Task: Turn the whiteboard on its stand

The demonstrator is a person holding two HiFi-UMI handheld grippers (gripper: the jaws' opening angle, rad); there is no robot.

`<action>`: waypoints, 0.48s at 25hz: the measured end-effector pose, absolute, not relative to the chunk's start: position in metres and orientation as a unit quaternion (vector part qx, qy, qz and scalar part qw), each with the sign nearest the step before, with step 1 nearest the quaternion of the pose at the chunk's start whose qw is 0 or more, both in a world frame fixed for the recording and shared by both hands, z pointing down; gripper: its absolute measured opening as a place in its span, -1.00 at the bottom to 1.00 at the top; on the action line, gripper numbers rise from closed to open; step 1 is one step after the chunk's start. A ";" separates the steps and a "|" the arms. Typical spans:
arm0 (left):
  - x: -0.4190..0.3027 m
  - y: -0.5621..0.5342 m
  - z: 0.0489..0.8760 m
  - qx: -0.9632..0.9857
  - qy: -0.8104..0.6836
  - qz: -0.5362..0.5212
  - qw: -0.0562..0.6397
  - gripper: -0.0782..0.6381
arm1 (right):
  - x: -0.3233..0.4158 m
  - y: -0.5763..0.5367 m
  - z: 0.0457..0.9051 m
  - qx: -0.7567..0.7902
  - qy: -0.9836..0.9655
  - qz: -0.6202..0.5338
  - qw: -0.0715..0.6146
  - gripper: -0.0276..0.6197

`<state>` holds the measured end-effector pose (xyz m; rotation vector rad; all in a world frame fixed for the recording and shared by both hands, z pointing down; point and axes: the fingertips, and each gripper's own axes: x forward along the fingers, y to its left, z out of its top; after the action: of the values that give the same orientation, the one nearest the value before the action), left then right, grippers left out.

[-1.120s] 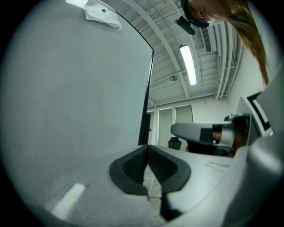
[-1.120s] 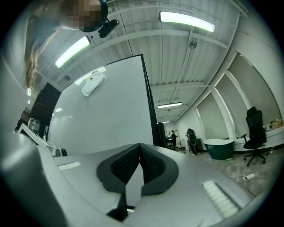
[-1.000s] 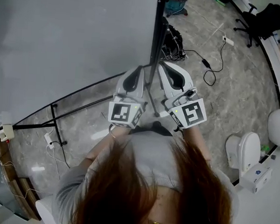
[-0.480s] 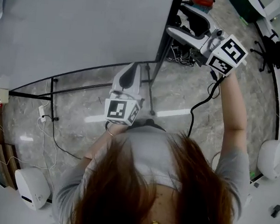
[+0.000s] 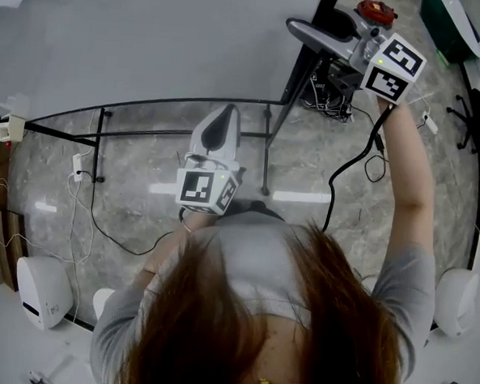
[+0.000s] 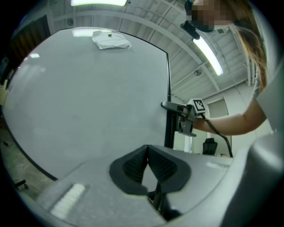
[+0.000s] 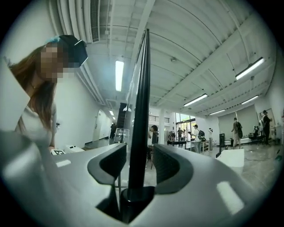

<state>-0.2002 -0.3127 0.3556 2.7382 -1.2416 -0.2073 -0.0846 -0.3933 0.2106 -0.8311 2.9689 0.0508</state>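
The whiteboard fills the upper left of the head view, and its black side frame runs down to the stand's legs. My right gripper reaches that frame from the right at arm's length. In the right gripper view the frame edge stands between the pads of the right gripper. The jaws have just been closing around it and a thin gap shows on each side. My left gripper hangs lower, in front of the board. In the left gripper view its pads meet on nothing.
The stand's curved black base bar crosses the floor, with cables trailing under it. A black crate of wires sits behind the stand. White machines flank me. A white cloth lies on the board's top edge.
My right gripper has left its place beside the left one and risen up and right to the board's side frame, which it now straddles. The left gripper has shifted a little.
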 end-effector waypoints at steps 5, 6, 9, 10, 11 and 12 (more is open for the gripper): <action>-0.205 -0.308 0.365 0.903 -0.421 -0.059 0.068 -0.79 | -0.091 -0.394 0.215 -0.244 0.970 0.013 0.007 -0.45; -0.204 -0.305 0.366 0.902 -0.422 -0.058 0.069 -0.79 | -0.094 -0.392 0.217 -0.237 0.971 0.020 -0.008 -0.47; -0.200 -0.301 0.371 0.903 -0.421 -0.055 0.073 -0.79 | -0.096 -0.390 0.220 -0.219 0.975 0.037 -0.025 -0.54; -0.199 -0.300 0.373 0.904 -0.418 -0.054 0.073 -0.79 | -0.096 -0.390 0.220 -0.213 0.976 0.039 -0.024 -0.55; -0.198 -0.300 0.374 0.905 -0.415 -0.053 0.073 -0.79 | -0.097 -0.390 0.221 -0.208 0.977 0.039 -0.023 -0.57; -0.198 -0.300 0.374 0.907 -0.411 -0.054 0.071 -0.79 | -0.097 -0.390 0.220 -0.202 0.979 0.036 -0.022 -0.59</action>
<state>-0.1976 -0.2999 0.3741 2.7277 -1.2374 -0.1631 -0.0974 -0.3904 0.2204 -0.6422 3.1183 0.1154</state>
